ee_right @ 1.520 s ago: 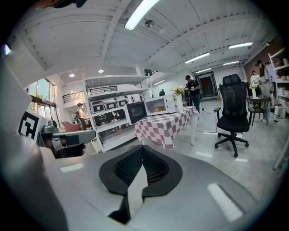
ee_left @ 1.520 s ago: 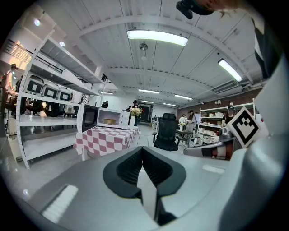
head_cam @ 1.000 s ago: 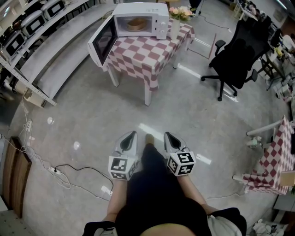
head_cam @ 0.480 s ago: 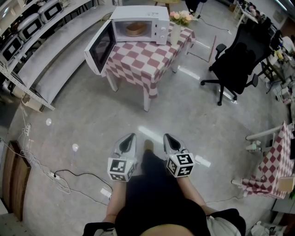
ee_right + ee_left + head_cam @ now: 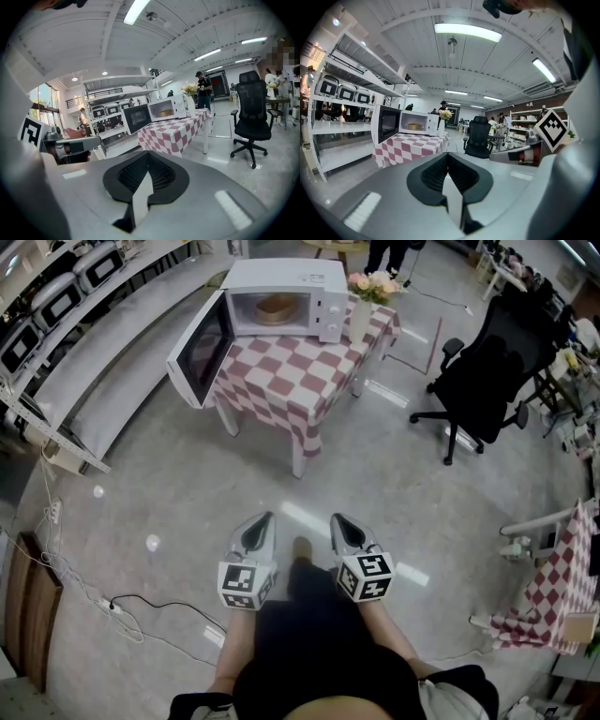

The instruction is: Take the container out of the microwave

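A white microwave (image 5: pixel 281 298) stands at the far end of a table with a red-and-white checked cloth (image 5: pixel 295 371). Its door (image 5: pixel 199 346) hangs wide open to the left. Inside sits a round tan container (image 5: pixel 275 306), also visible as a tan container (image 5: pixel 414 126) in the left gripper view and a tan container (image 5: pixel 164 113) in the right gripper view. My left gripper (image 5: pixel 263 521) and right gripper (image 5: pixel 339 522) are side by side over the floor, well short of the table. Both are shut with nothing between the jaws.
A vase of flowers (image 5: pixel 364 298) stands right of the microwave. A black office chair (image 5: pixel 492 371) is at the right, grey shelving (image 5: pixel 94 352) along the left. Cables and a power strip (image 5: pixel 112 606) lie on the floor at left. A second checked table (image 5: pixel 562 577) is at far right.
Both grippers and the person have moved forward across the floor toward the microwave table. The jaws stayed shut throughout.
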The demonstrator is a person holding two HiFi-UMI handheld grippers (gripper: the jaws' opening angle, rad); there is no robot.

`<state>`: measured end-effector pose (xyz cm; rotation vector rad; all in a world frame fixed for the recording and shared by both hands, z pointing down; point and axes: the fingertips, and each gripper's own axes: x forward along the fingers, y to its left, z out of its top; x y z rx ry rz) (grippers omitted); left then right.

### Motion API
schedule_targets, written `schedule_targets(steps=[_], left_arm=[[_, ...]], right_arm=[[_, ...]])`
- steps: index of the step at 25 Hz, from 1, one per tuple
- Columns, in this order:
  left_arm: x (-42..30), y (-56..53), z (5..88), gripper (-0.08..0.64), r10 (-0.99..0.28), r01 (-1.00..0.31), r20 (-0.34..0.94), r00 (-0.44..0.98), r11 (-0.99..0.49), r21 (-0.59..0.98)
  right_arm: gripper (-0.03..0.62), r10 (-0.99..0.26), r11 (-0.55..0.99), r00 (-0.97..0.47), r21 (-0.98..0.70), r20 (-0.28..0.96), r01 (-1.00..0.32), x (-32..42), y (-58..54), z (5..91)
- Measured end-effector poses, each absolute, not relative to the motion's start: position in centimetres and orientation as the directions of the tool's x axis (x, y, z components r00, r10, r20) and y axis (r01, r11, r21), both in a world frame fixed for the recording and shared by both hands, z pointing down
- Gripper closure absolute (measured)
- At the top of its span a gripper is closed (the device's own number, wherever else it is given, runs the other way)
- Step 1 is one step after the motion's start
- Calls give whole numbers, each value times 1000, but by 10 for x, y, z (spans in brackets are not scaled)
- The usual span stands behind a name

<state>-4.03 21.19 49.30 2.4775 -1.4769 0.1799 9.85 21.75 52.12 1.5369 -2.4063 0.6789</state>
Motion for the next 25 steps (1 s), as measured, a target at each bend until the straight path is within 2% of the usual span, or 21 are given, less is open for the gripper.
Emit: schedule_targets(steps=[25], left_arm=[[-63, 109, 488, 549, -878, -911, 244, 411, -392, 126]], right_arm=[[592, -757, 430, -516, -289, 402, -855, 73, 109, 523]])
